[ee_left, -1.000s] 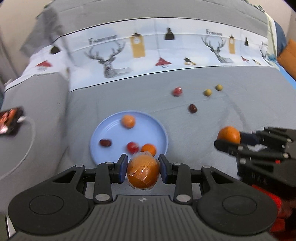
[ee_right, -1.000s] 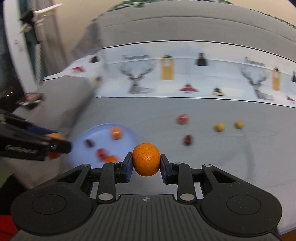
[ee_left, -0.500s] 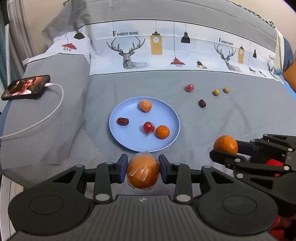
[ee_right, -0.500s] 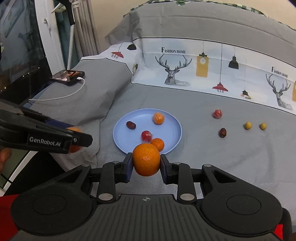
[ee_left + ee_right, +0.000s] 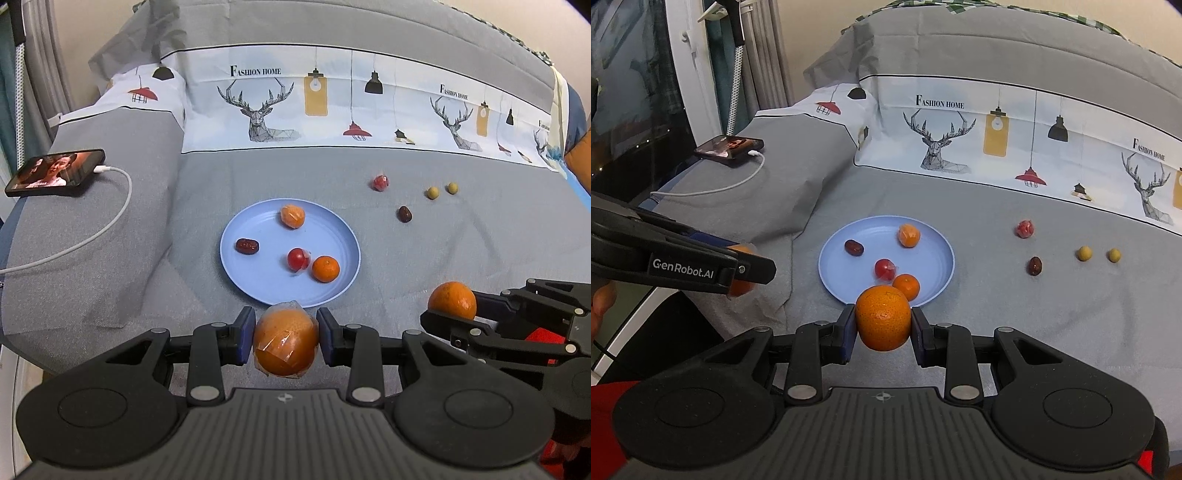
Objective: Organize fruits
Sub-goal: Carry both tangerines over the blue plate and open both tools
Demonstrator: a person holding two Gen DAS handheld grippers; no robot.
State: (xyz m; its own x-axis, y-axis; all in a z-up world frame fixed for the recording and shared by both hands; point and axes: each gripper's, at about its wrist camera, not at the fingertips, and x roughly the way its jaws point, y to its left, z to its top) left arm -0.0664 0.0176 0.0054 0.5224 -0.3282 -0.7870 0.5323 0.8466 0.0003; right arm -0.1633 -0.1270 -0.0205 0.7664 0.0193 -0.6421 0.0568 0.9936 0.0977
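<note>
Both hands have swung across the bed since a second ago and have now settled just short of the blue plate (image 5: 236,266), which sat blurred and off to the side before and now lies squarely ahead of both cameras. The left gripper (image 5: 285,336) is closed part-way around a plastic-wrapped orange (image 5: 286,343), its pads pressing both sides; the right gripper (image 5: 883,323) is clamped likewise on a bare orange (image 5: 883,317), nearly as narrow as it goes. Both fruits hang at the plate's near rim, not yet over it. On the plate lie a wrapped orange, a date, a wrapped red fruit and a small orange. Beyond the plate to the right, loose on the grey cover (image 5: 461,240), are a red fruit (image 5: 380,182), a dark date (image 5: 404,214) and two yellow balls (image 5: 433,192). Judging by this line-up, the next step is probably to set down both oranges.
</note>
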